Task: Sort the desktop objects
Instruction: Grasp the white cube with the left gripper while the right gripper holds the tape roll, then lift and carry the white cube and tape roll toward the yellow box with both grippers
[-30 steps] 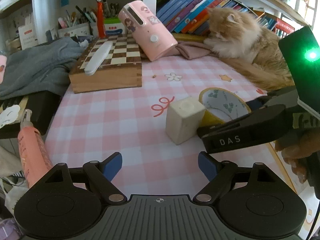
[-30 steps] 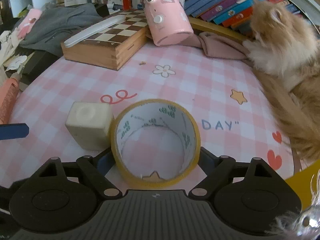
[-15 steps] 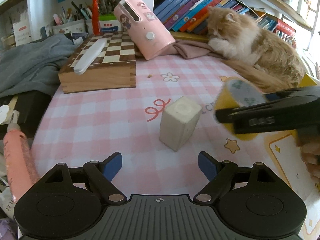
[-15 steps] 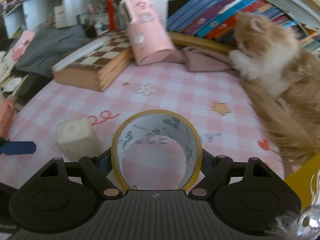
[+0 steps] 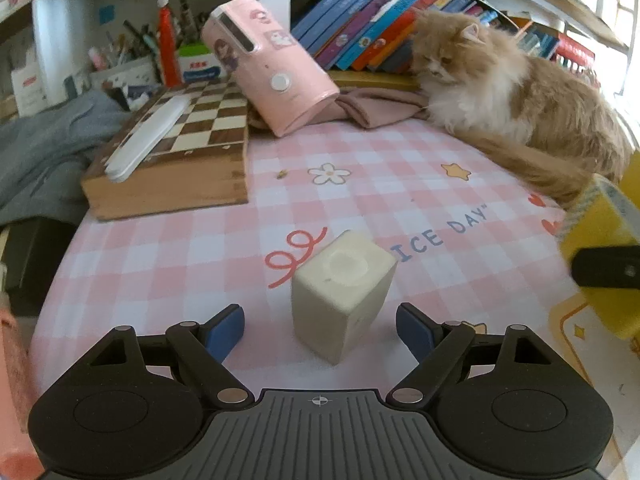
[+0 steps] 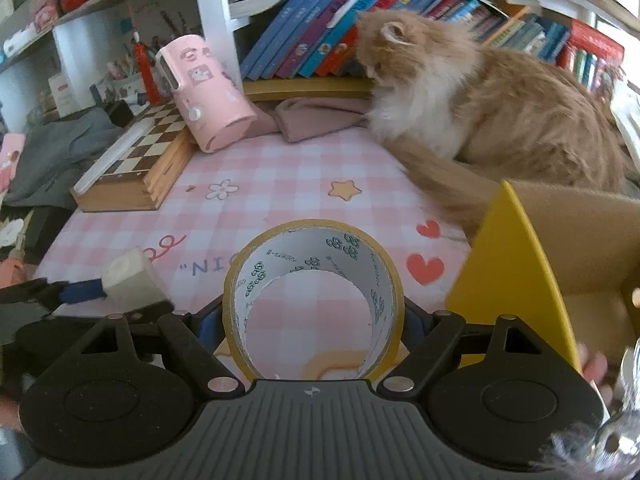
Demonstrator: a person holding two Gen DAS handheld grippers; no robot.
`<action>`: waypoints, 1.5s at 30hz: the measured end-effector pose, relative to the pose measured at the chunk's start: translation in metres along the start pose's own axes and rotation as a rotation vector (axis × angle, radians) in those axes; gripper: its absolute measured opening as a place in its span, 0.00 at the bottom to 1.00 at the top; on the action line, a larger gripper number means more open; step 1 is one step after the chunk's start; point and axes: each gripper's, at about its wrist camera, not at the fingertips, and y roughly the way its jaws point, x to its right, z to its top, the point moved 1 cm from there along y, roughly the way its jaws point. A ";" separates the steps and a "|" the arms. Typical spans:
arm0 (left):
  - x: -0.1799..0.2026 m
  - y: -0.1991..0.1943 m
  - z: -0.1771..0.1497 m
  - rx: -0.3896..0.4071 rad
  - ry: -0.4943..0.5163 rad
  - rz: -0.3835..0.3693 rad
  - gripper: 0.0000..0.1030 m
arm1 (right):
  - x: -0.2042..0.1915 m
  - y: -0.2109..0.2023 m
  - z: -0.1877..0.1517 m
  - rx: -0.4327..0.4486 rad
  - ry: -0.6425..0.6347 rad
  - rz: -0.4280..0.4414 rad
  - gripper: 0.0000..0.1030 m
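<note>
A roll of yellow tape [image 6: 314, 300] — a broad ring with a white, printed inner face — is clamped between the blue pads of the right gripper [image 6: 312, 320] and is carried clear of the desk, above the pink-and-white checked tablecloth [image 6: 280, 184]. Just to its right an open cardboard box [image 6: 520, 264] with a yellow outer face and a plain brown inside is seen at the desk's right edge.

A cream block [image 5: 340, 292], matt and square-sided with a shallow round dimple in its top, stands upright on the cloth near the front edge. It is flanked by the fingers of the left gripper [image 5: 320, 326], which are spread wide and kept apart from it on both sides.

Compared with a second ago, the tape has been lifted away from the block, which it then stood just beside, and has been taken rightward to the box; the left gripper has been brought closer to the block.

Toward the back edge a wooden chessboard case [image 5: 176, 160] lies with a white flat case [image 5: 148, 140] on top, and a glossy pink cylindrical device [image 5: 272, 80] is tilted against it. A fluffy orange-and-white cat [image 6: 480, 100] is settled at the back right corner — its tail is spread along the cloth next to the box. A row of slanted books [image 6: 320, 28] is shelved behind.
</note>
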 end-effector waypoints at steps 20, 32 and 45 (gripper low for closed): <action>-0.008 -0.026 -0.007 0.078 -0.022 -0.002 0.28 | -0.011 -0.038 -0.029 -0.021 -0.041 0.001 0.78; -0.003 -0.078 -0.025 0.091 -0.016 -0.102 0.26 | -0.019 -0.062 -0.045 0.016 -0.066 0.005 0.78; 0.031 -0.144 -0.046 0.111 0.000 -0.149 0.25 | -0.002 -0.122 -0.079 0.050 -0.082 0.058 0.78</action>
